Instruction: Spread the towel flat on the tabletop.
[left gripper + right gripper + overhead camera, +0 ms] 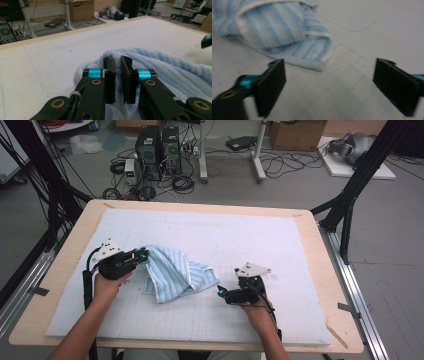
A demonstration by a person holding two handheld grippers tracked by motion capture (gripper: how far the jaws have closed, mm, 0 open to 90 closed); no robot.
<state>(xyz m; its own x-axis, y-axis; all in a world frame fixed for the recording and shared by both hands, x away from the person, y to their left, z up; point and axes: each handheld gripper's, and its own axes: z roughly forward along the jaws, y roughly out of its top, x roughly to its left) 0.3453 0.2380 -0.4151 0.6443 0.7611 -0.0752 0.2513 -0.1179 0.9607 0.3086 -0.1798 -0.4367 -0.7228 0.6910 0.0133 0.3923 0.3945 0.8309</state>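
striped blue towel [175, 274] crumpled left of centre on the white mat [280, 245]. left gripper [142, 254] clenched on its left fold. right gripper [329, 85] spread wide, empty, near the right corner. risk: thin pinch slips when lifted; right jaws could snag only 1 layer.

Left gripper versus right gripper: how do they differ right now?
The left gripper has its jaws pinched on the blue striped towel; the right gripper stands wide open, holding nothing. The left sits at the towel's raised edge; the right is short of the towel's near corner, above the white mat. Both point toward the towel.
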